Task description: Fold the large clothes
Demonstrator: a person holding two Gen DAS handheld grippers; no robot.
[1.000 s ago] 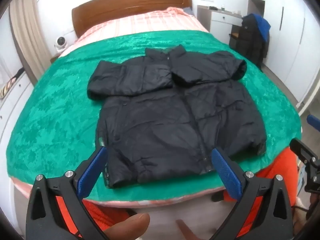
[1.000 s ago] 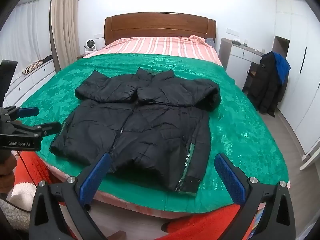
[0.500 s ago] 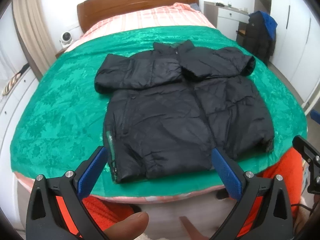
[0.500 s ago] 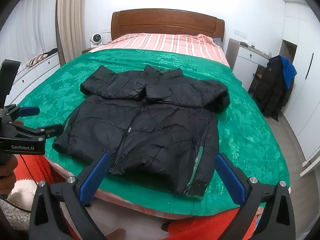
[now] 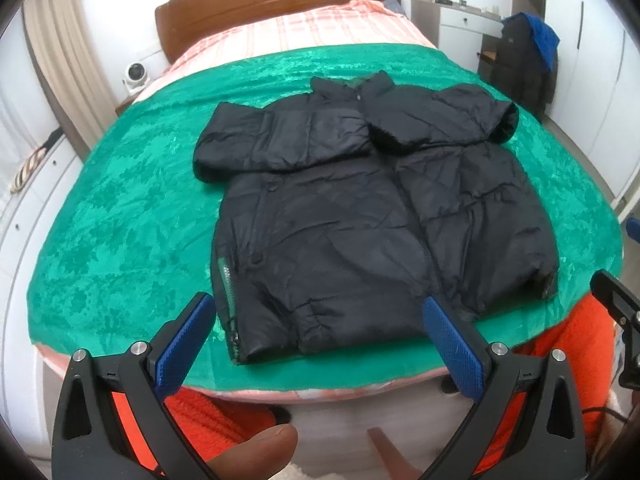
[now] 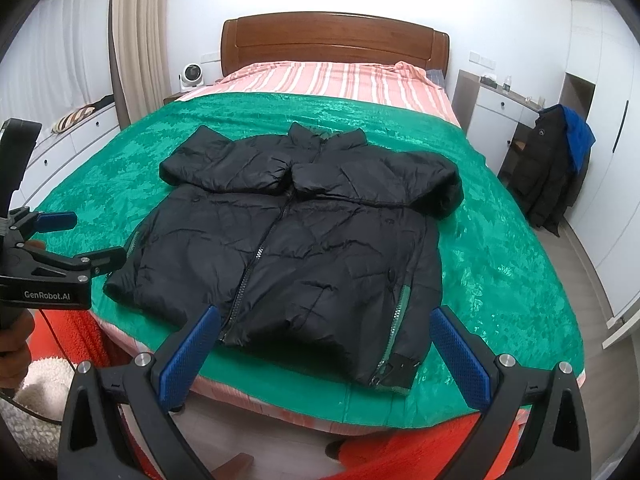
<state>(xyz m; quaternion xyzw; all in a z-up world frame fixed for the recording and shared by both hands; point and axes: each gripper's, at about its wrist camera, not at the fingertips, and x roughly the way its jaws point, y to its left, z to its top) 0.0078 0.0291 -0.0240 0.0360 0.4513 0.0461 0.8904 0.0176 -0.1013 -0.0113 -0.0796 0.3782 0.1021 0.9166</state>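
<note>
Left gripper point(image 5: 318, 330) spread wide, blue pads point(image 5: 182, 344) far apart, nothing between them and touching nothing; it hung short of the near bed edge, facing the hem of the black puffer jacket point(image 5: 360, 216). Right gripper point(image 6: 326, 346) likewise wide open and empty, poised off the near edge over the jacket's zip-side hem corner, no contact. Jacket lay flat, front up and zipped, on the green blanket point(image 6: 500, 264) at the foot half of the bed, both sleeves folded across the chest, collar toward the wooden headboard point(image 6: 332, 42).
</note>
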